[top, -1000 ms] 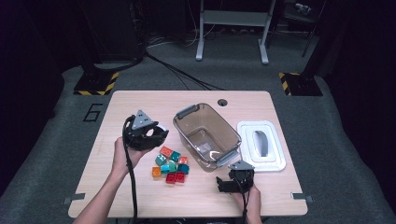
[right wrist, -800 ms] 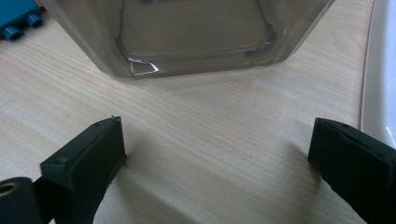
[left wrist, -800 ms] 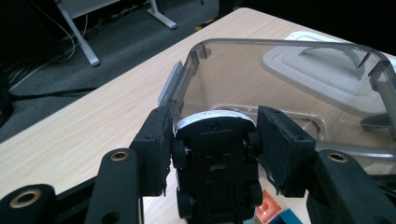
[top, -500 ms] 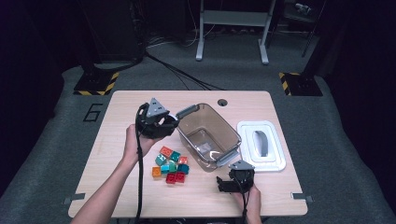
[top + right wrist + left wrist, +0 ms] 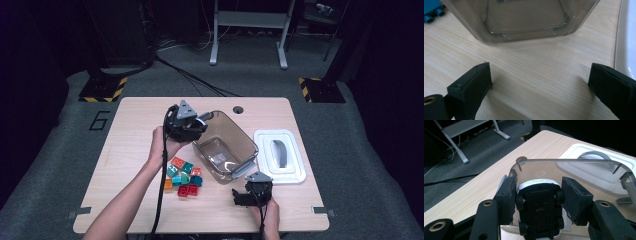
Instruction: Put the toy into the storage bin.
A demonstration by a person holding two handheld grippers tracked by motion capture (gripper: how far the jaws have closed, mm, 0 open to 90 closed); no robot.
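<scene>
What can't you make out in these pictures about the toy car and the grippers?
- Toy car: left gripper view shows its black underside; the top and colour face away.
- Left gripper: high view, its body and grey plate cover the jaws.
- Right gripper: right gripper view, jaws cut off by the bottom edge.

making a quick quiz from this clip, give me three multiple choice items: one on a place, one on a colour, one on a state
1. Where does the flat white plastic lid lie?
A. right of the clear plastic bin
B. inside the bin
C. on the floor

2. What colour is the underside of the small toy car?
A. yellow
B. black
C. pink

3. How is the right tool?
A. shut on a block
B. shut on the lid
C. open, nothing between its jaws

Answers: 1 A, the high view shows the lid beside the bin. 2 B, the left gripper view shows a black chassis in the left tool. 3 C, its jaws stand wide apart over bare table.
</scene>
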